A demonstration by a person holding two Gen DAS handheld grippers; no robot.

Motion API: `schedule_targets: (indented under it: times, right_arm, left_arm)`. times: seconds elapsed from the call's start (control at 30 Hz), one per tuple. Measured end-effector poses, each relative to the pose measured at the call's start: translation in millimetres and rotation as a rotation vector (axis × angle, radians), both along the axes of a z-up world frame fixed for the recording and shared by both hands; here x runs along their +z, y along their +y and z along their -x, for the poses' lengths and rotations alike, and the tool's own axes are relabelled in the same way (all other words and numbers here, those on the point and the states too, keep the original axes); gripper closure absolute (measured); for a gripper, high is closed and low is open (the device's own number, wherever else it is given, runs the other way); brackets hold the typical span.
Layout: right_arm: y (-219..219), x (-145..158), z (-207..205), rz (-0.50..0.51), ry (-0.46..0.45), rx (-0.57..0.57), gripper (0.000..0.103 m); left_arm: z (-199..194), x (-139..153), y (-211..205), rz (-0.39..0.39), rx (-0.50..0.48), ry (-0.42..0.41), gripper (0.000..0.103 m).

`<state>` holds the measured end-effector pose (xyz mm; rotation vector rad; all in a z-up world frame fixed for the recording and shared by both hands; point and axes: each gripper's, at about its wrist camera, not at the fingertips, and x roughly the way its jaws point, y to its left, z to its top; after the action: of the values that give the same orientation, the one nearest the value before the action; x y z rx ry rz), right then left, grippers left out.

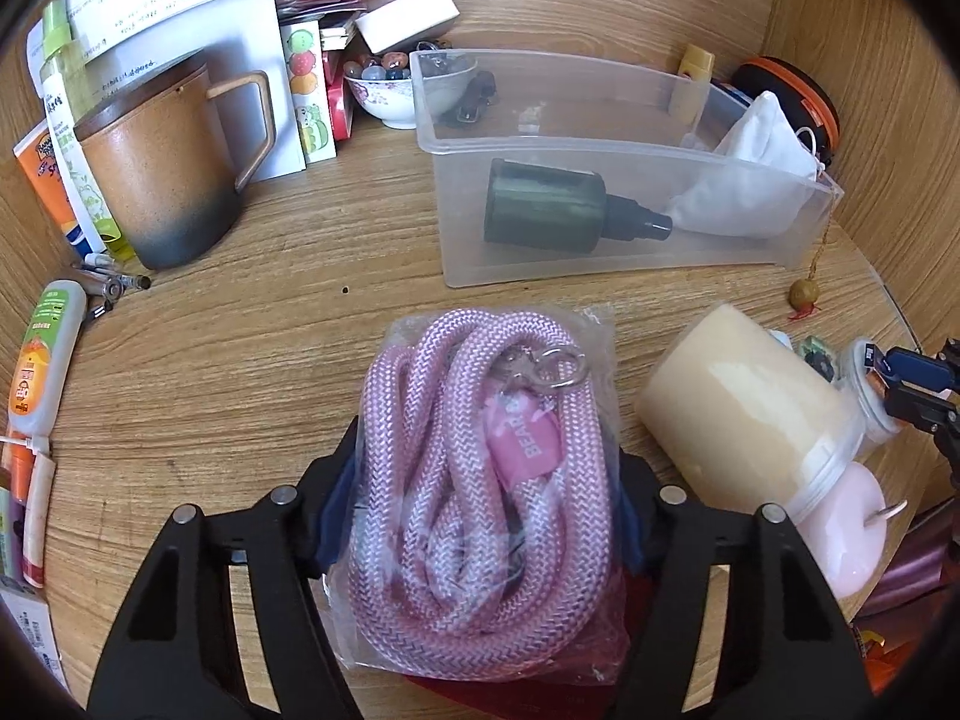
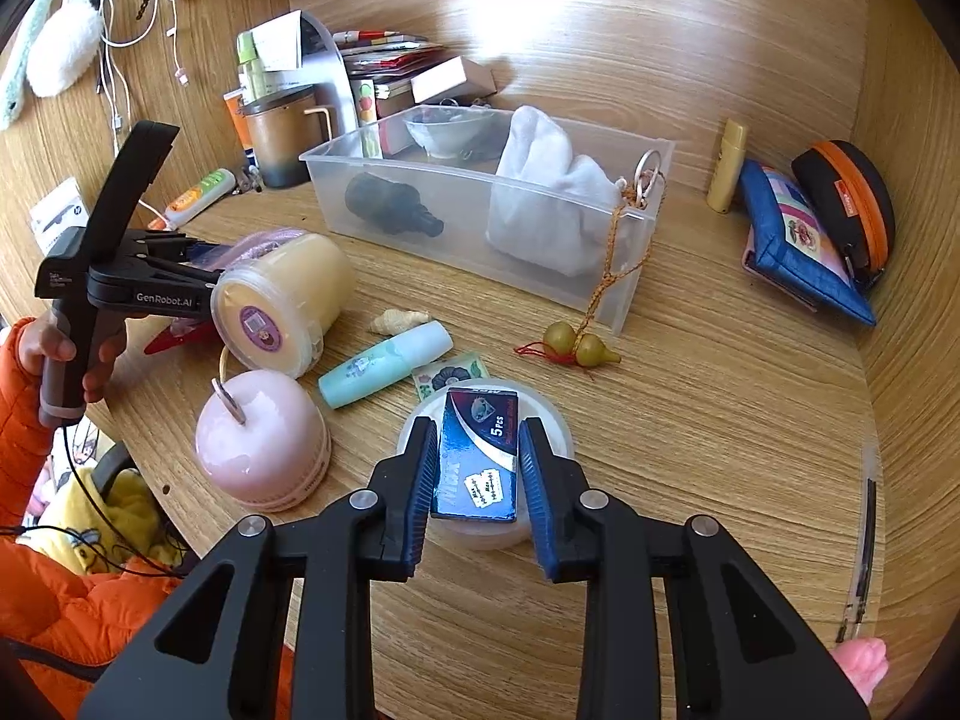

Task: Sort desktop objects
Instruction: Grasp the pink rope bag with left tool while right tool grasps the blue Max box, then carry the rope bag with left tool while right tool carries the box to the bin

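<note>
**Two claws gripping items over a cluttered wooden worktop**

The left claw (image 1: 486,516) is clamping a coiled pink braided rope sealed in a clear plastic bag (image 1: 480,480). Its blue-padded fingers (image 1: 339,498) are pressing on both sides of the packet. The rope is showing a white chevron weave, a silver swivel clasp near the top and a pink tag with partly readable letters. The packet's long axis is running straight away from the left wrist camera, toward the clear plastic storage bin (image 1: 600,150) standing on the wooden worktop (image 1: 240,360). A red object is lying partly hidden underneath the packet.

The right claw (image 2: 477,480) is closing on a small dark blue flat box printed "5 pcs" (image 2: 477,456), its fingers touching the box's long edges. The box is sitting above a round translucent white lid (image 2: 552,420), with its long axis pointing away from the right wrist camera and tilting slightly to the right.

Inside the bin, a dark green spray bottle (image 1: 558,207) is lying on its side, nozzle pointing toward a crumpled white cloth pouch (image 1: 750,180). Beside the rope packet a cream-filled translucent jar (image 1: 738,414) is lying on its side, touching a round pink candle-like object (image 1: 852,534).
</note>
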<state>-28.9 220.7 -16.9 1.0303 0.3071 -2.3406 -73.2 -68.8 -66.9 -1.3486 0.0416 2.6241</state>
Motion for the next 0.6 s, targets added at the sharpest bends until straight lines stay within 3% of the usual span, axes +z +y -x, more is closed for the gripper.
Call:
schedule_targets:
  times: [0.33, 0.6]
  right_arm:
    - [7.4, 10.5, 1.7, 0.012, 0.022, -0.019, 0.078]
    - [9.0, 18.6, 9.0, 0.023, 0.035, -0.028, 0.078]
  left_arm:
    - [-5.0, 12.7, -17.8, -0.072, 0.039, 0.043, 0.042]
    - [-14.2, 30.2, -18.4, -0.06, 0.054, 0.097, 0.042]
